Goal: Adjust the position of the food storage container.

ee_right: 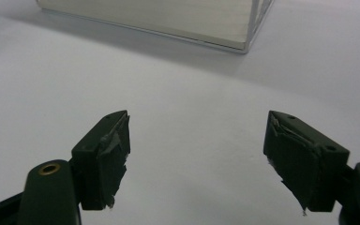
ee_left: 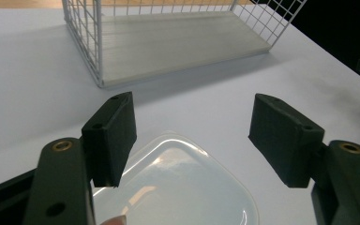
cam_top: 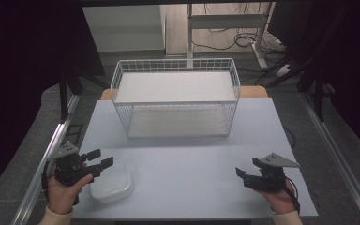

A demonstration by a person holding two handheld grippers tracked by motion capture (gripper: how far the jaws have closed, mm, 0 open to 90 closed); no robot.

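left gripper (cam_top: pixel 102 159): jaws wide, holding nothing, hovering over the near-left part of the table (cam_top: pixel 183 159), right above the tub
tub (cam_top: pixel 112 180): translucent plastic, shallow, rounded corners; sits flat at the near-left edge of the table, well short of the basket. In the left gripper view the tub (ee_left: pixel 178 187) lies below and between the jaws, not touched
tub handling: looks empty, so light; thin wall will likely flex if squeezed hard; smooth glossy plastic, likely slippery on the pads; can't tell if there's a lid
tub grip point: too wide to span across the body, I'd say. Take the rim, one pad inside, one outside, at the middle of a straight side, not a corner. Pinch firmly but don't crush. Expect it to tilt when lifted by one side; it may also skate on the table if nudged
basket (cam_top: pixel 176 96): white wire, two levels, open top, back centre of the table; both shelves look bare
right gripper (cam_top: pixel 245 174): jaws wide, holding nothing, near-right of the table, well apart from the tub
right pads (ee_right: pixel 295 154): covering looks torn and frayed, grip may be worse on that side
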